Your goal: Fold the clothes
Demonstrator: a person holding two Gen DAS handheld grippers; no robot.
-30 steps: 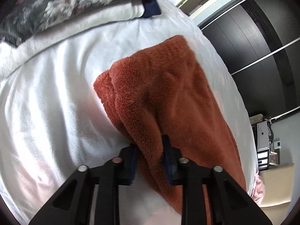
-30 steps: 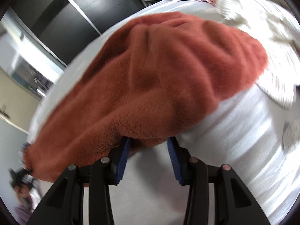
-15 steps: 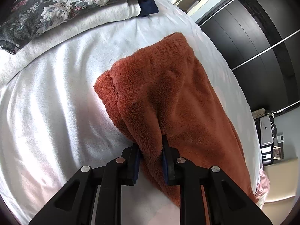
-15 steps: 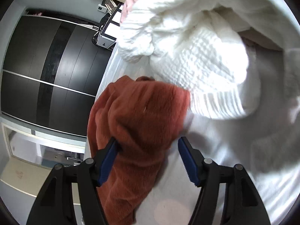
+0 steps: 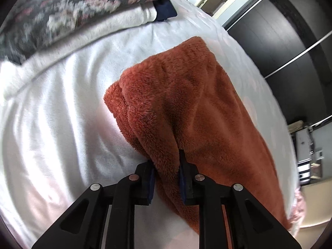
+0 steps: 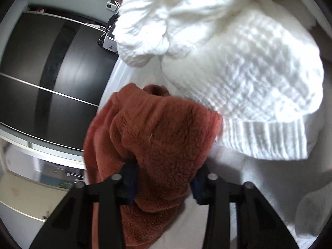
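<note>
While both grippers' fingers (image 5: 187, 178) pinch the rust fleece (image 5: 186, 103), a white knit (image 6: 249, 83) crowds it.

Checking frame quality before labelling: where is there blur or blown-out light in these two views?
Left wrist: the floral pillow is motion-smeared, the rust fleece sharp. Right wrist: the white knit sweater is overexposed and soft, the fleece slightly blurred; both views bend at the edges.

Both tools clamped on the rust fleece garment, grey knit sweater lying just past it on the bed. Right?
One thing off: the knit sweater is white, not grey, as the right wrist view shows. The rest holds: the left tool and the right tool are each clamped on the rust fleece garment, and the sweater lies just past it on the bed.
</note>
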